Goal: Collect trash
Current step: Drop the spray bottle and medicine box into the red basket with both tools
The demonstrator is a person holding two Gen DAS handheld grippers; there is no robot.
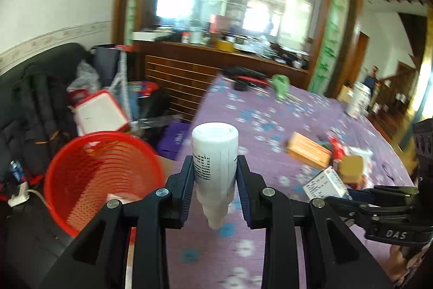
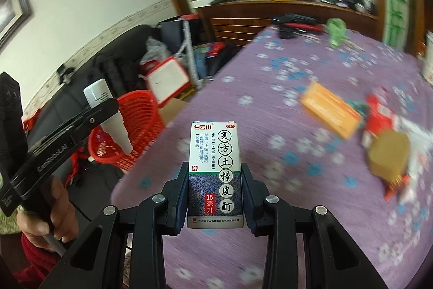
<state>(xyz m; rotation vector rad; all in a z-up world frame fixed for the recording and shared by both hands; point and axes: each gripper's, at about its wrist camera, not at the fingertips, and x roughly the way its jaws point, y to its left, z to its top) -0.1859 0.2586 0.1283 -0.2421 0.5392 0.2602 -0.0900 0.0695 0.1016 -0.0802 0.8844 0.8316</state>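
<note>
Trash looks light: left gripper (image 1: 215, 175) pinches a slick, rigid white bottle (image 1: 215, 153) mid-body; right gripper (image 2: 215, 188) clamps a crushable medicine carton (image 2: 215, 175) by its sides.

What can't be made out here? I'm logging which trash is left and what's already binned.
- Red basket contents: left wrist view, blurred; right wrist view, partly behind the white bottle.
- Orange box and clutter beside it: motion blur, labels unreadable in both views.
- Table near edge: hidden by the gripper bodies.
</note>
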